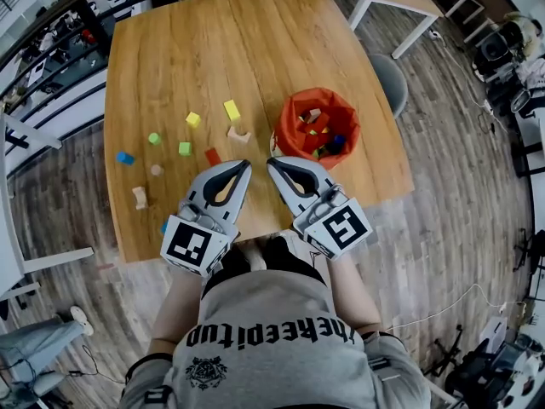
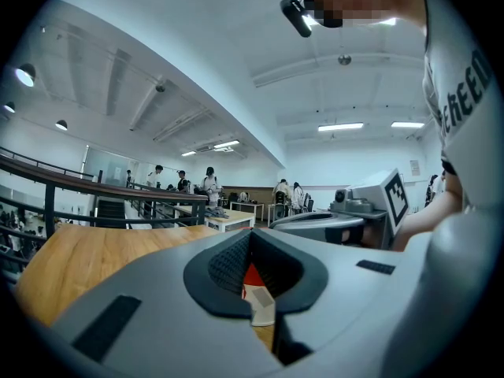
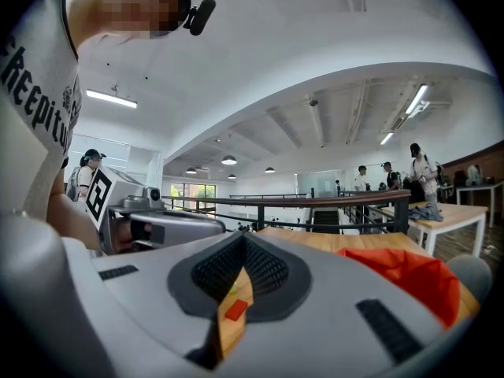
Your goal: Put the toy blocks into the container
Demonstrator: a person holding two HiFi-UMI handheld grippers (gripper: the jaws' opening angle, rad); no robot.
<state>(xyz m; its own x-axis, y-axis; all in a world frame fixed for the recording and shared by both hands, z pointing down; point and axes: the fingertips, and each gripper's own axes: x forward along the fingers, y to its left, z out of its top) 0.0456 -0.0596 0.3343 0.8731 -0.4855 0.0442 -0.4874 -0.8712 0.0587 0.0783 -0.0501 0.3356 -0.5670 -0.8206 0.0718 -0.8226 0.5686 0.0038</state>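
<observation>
Orange fabric forms the container (image 1: pixel 288 119), which stands on the wooden table (image 1: pixel 255 49) near its right edge. Inside it we see a heap of blocks (image 1: pixel 321 133) in red, yellow, green, blue and pale wood. It lies at about 2 o'clock from the tip of our right gripper (image 1: pixel 272 163), near it but not touching. That gripper's jaws are pressed together with nothing between them. Our left gripper (image 1: pixel 245 166) is likewise closed and empty, and its tip is just beside the right one's, so that the two make a V. The loose blocks lie on the table to the left of the container. From the left gripper's tip, a pale arch block (image 1: pixel 239 134) is at 12 o'clock and a red block (image 1: pixel 212 156) is near at 10 o'clock. A yellow block (image 1: pixel 232 110) lies beyond the arch, and a yellow cube (image 1: pixel 193 119) and a green cube (image 1: pixel 185 148) lie farther out at 10 o'clock. A blue block (image 1: pixel 125 158) sits well apart at 9 o'clock, and a pale wooden piece (image 1: pixel 140 198) at 8 o'clock.
</observation>
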